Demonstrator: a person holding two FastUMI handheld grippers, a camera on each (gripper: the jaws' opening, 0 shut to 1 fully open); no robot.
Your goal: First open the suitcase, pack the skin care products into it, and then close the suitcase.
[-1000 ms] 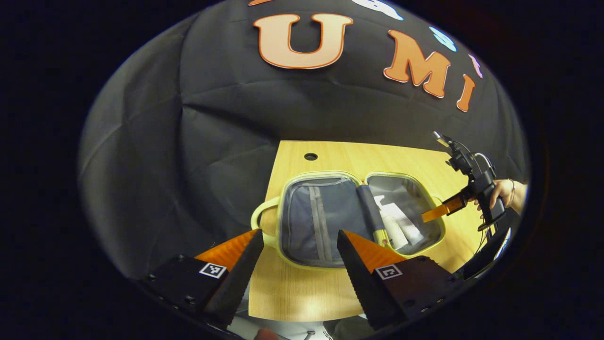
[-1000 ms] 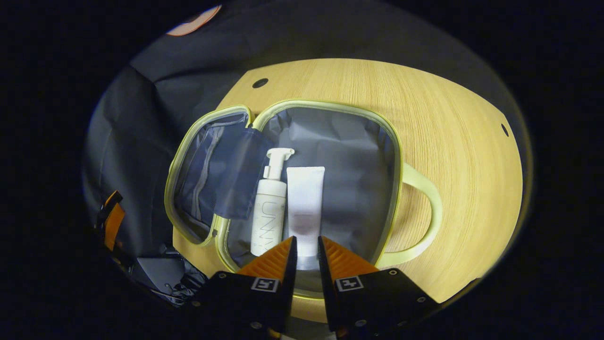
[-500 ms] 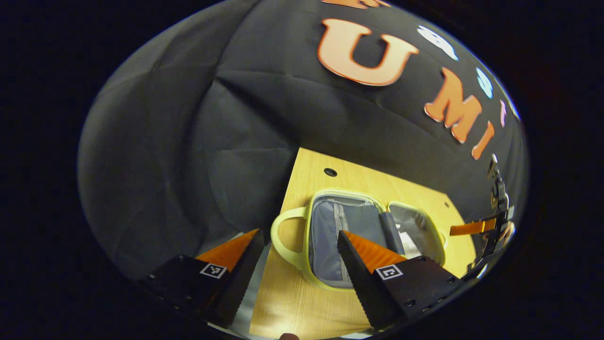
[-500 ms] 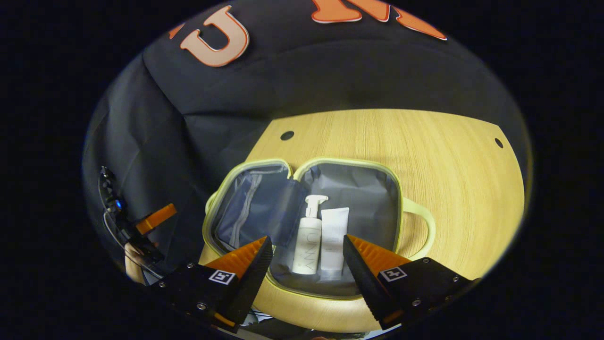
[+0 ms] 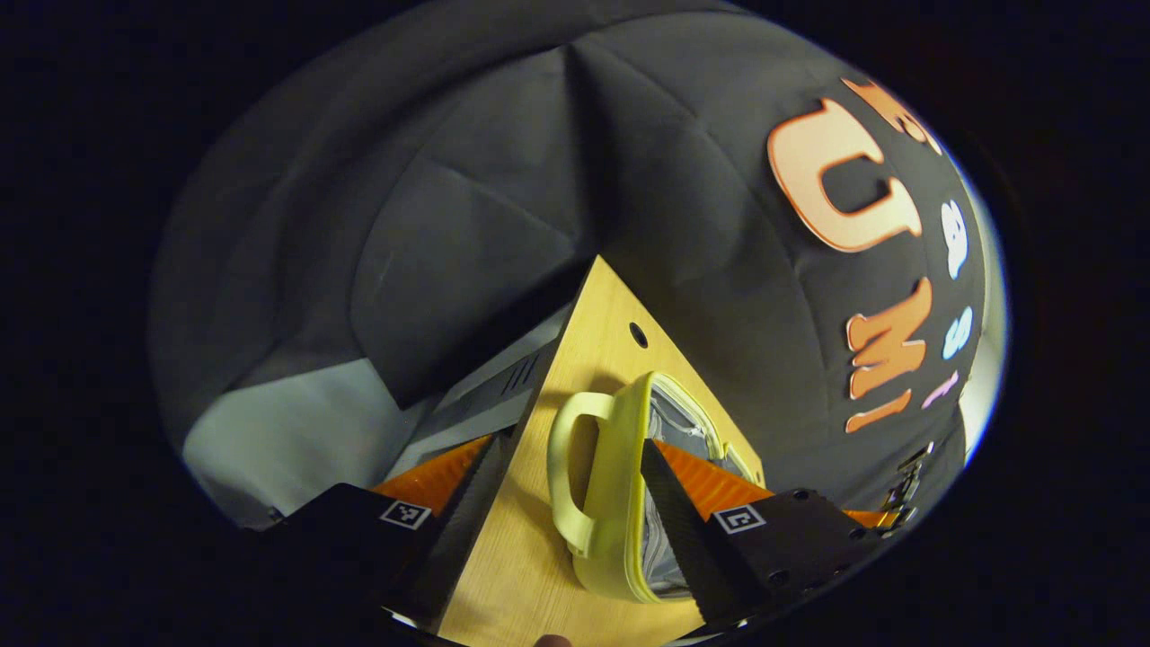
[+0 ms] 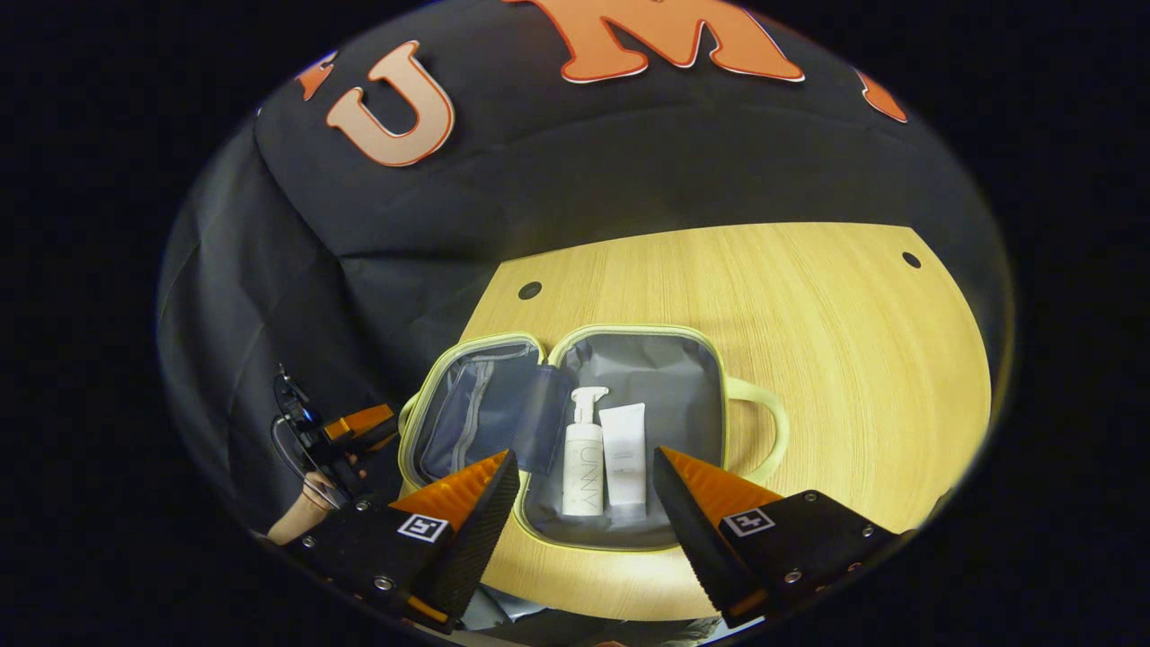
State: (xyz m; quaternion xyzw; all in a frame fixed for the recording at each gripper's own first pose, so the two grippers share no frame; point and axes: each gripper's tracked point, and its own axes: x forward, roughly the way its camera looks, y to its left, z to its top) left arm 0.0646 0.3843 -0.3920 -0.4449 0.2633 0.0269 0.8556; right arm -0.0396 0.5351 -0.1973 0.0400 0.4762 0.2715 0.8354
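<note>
We see the suitcase (image 6: 575, 440) lying open on the wooden table (image 6: 809, 341), centre of the right gripper view. A white pump bottle (image 6: 583, 460) and white tube (image 6: 623, 454) lie side by side, touching, in its right half. Right gripper (image 6: 584, 503) hovers at lower centre, fingers wide, holding nothing. Left gripper (image 6: 359, 422) sits at lower left, beside the case. In the left gripper view its fingers (image 5: 683, 530) are spread wide and empty, with the suitcase handle (image 5: 570, 472) between them, lower centre.
</note>
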